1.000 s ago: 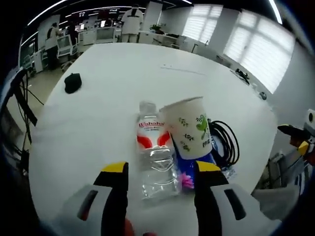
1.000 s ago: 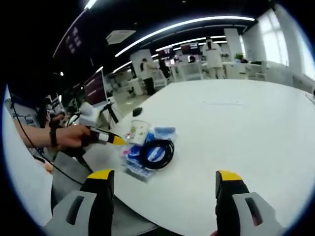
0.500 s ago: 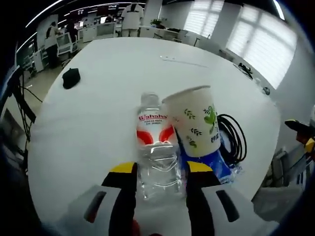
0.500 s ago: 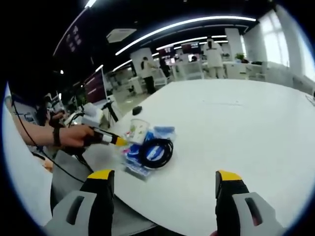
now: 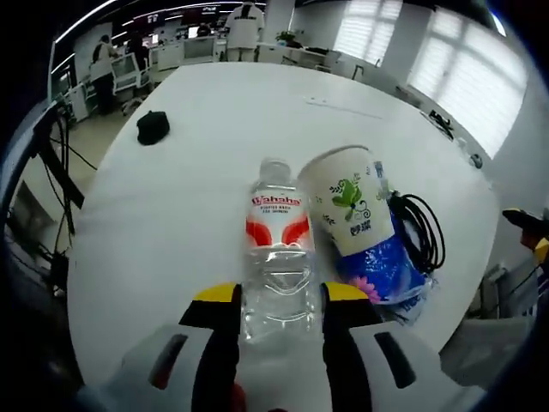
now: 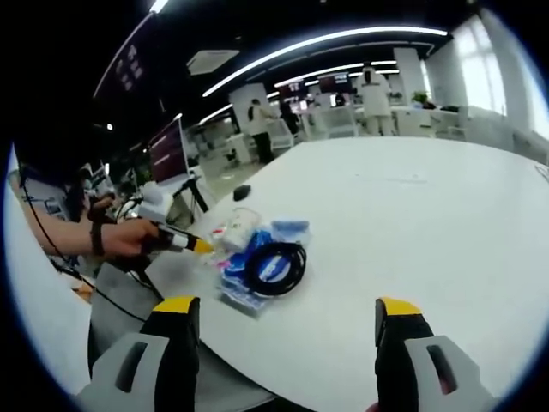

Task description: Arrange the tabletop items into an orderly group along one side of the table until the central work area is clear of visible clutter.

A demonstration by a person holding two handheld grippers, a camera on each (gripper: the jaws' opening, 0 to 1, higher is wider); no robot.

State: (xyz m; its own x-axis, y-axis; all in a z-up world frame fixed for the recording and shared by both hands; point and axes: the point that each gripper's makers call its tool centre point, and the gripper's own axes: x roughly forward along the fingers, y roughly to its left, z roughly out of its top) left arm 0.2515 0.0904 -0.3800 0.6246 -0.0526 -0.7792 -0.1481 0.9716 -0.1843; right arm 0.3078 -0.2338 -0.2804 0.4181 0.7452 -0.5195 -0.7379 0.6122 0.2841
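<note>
Left gripper point(image 5: 279, 296): we see our yellow-tipped jaws clamped on the lower body of the water bottle point(image 5: 276, 249), one jaw on each flank. We judge the low grip suits sliding or lifting it without tipping.
Water bottle: it stands upright straight ahead of the left gripper, between the jaws, red label facing us; it touches or nearly touches the paper cup point(image 5: 350, 210) just to its right.
Paper cup: leaning slightly, ahead and right of the left jaws, resting against the blue packet point(image 5: 386, 270).
Blue packet and black cable point(image 5: 425, 232): further right of the left gripper, near the table's edge, packed close. We take this cluster as the group being formed along one side.
Black object point(image 5: 153, 127): a small dark item far ahead and left of the left gripper, well apart from the cluster; likely still to be gathered.
Right gripper point(image 6: 287, 330): jaws spread wide, holding nothing, hovering over the white table point(image 6: 412, 215), with the cluster ahead and to its left.
Central area: ahead of both grippers the tabletop looks mostly bare.
</note>
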